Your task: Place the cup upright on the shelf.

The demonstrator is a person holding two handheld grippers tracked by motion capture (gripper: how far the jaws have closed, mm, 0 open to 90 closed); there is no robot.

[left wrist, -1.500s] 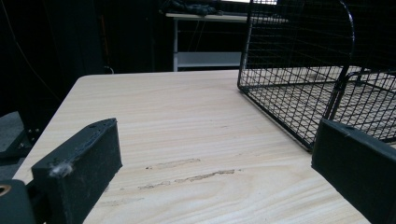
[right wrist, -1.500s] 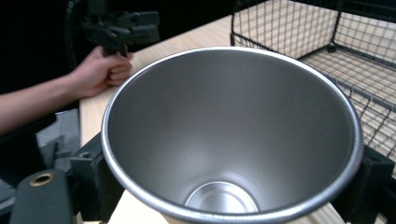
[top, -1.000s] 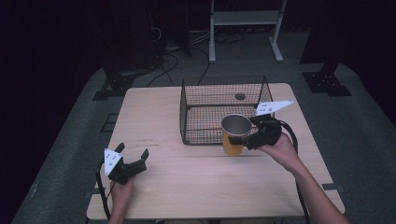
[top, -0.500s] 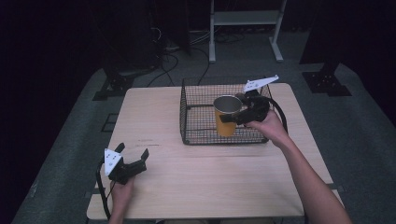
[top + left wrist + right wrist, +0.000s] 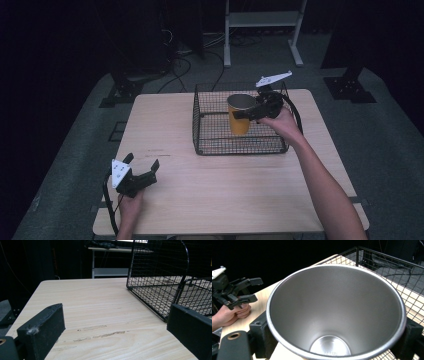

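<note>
The right gripper (image 5: pixel 252 111) has its jaws clamped on the upper wall of a yellow cup (image 5: pixel 239 120) with a steel lining, one jaw on each side just under the rim, and holds it upright inside the wire basket (image 5: pixel 210 145); from the high view I cannot tell whether its base already touches the mesh floor or hangs a little above it. In the right gripper view the cup's open mouth (image 5: pixel 336 310) sits between the two jaws, empty inside. The left gripper (image 5: pixel 141 176) rests low near the front edge of the worktop (image 5: pixel 225 195), well apart from the basket, its jaws spread with nothing between them but bare wood. To my eye the risk lies in the release: the grip is high on a tapered, smooth wall, so if the jaws let go while the base is off the mesh, the cup could drop, tip and roll against the wires. Drawing the jaws back could also snag the basket's near wall, dragging the basket across the worktop.
</note>
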